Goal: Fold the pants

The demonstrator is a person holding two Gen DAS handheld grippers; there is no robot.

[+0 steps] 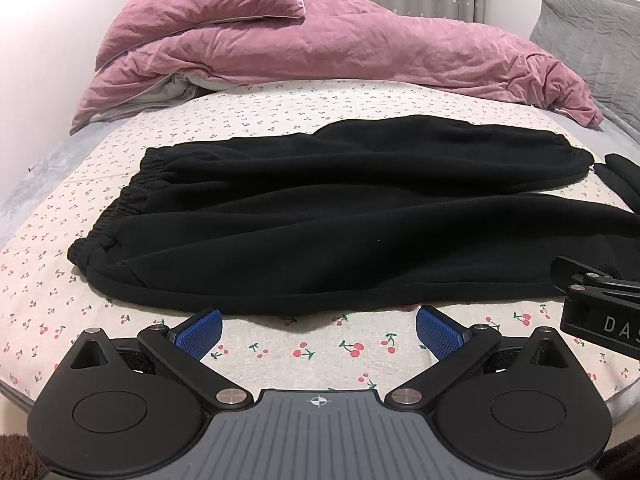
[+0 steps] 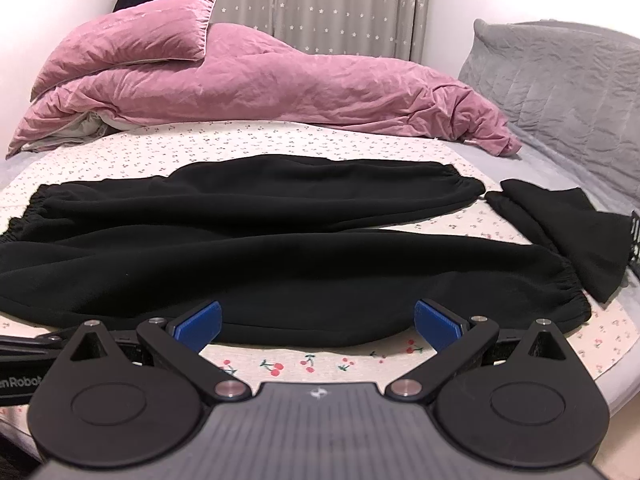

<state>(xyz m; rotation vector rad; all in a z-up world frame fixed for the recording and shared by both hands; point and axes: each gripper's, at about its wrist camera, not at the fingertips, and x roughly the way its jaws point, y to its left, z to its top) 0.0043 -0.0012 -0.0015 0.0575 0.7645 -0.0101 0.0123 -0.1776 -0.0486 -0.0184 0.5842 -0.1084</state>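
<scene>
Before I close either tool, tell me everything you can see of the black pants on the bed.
The black fleece-like pants lie flat and unfolded on the cherry-print sheet, elastic gathered waistband to the left, two legs running right with a gap between them, both ending in gathered cuffs. The cloth is softly creased. The near leg's edge lies just ahead of both open tools; neither touches it. A separate folded black garment lies beside the cuffs.

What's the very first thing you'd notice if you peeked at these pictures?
The big black pants spread flat across the cherry-print sheet, both legs stretched toward the right. Behind them a crumpled pink duvet is heaped at the far side. Up close, the open right gripper with blue pads points at the pants' near edge.
</scene>
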